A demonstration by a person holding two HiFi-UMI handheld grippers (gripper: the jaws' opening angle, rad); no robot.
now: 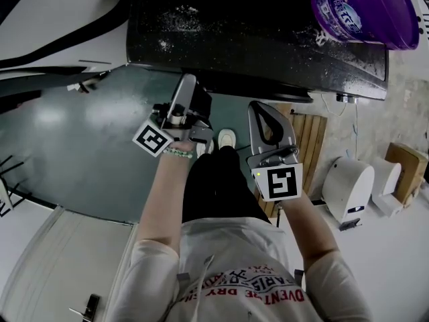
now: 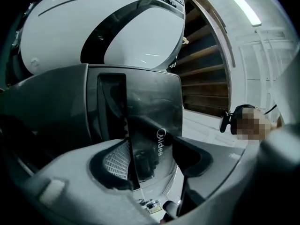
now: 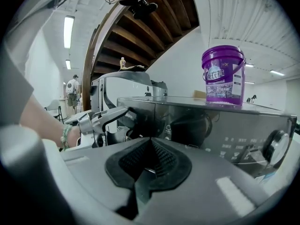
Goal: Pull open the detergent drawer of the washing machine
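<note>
The dark washing machine (image 1: 268,39) fills the top of the head view, and its glossy front shows in the right gripper view (image 3: 211,121). In the left gripper view the drawer front (image 2: 154,111), dark with a white brand name, stands between my left gripper's (image 2: 152,158) wide jaws. The ribbed left pad (image 2: 116,161) lies by its edge, and I see no firm pinch. From the head view my left gripper (image 1: 191,89) reaches to the machine's front left. My right gripper (image 1: 258,107) hangs beside it, shut and empty (image 3: 149,142), short of the front panel.
A purple bucket (image 1: 365,9) stands on the machine's top right corner. A round control knob (image 3: 276,146) sits at the panel's right end. A white machine (image 2: 93,27) stands to the left. Wooden slats (image 1: 310,139) and white appliances (image 1: 348,186) are on the right.
</note>
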